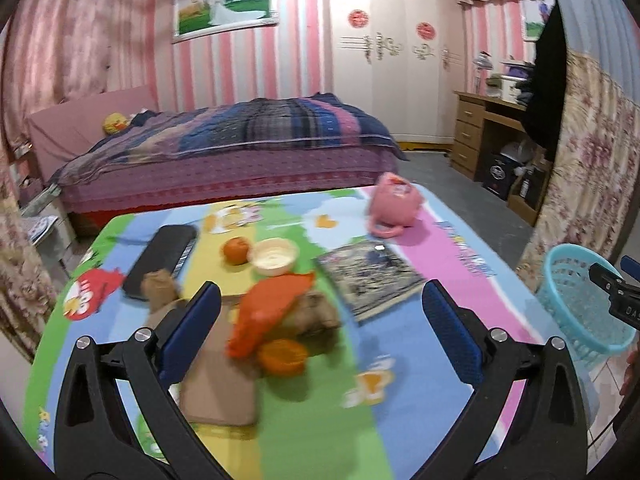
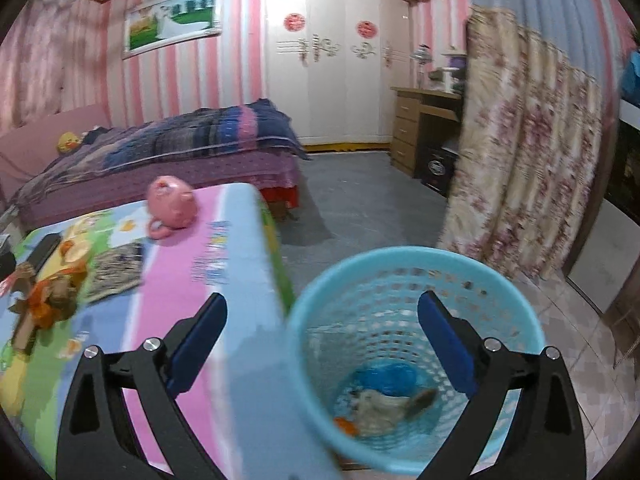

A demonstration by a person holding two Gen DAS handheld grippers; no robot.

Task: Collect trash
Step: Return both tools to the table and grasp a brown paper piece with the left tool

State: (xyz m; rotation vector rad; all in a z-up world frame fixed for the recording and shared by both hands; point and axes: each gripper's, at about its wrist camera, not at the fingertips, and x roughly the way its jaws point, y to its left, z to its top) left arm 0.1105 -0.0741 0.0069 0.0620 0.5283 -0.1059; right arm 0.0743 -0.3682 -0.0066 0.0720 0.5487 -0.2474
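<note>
Pink-striped bedroom walls are framing us; our left gripper [image 1: 320,320] is gaping wide over orange crumpled wrappers [image 1: 276,312] mid-table [image 1: 460,240], right gripper [image 2: 322,336] gaping over the blue mesh plastic wastebasket [image 2: 400,276] beside its right edge.

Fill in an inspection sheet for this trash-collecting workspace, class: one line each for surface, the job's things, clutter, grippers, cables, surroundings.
Surface: table under a colourful cartoon cloth.
Job's things: blue mesh wastebasket on the floor beside the table, holding a blue bag and scraps; orange wrapper, orange peel and brown paper on the table.
Clutter: whole orange, white bowl, black case, booklet, pink pouch.
Grippers: left gripper open above the trash pile; right gripper open, empty, over the wastebasket.
Cables: nothing seen.
Surroundings: bed, white wardrobe, wooden desk, floral curtain.
</note>
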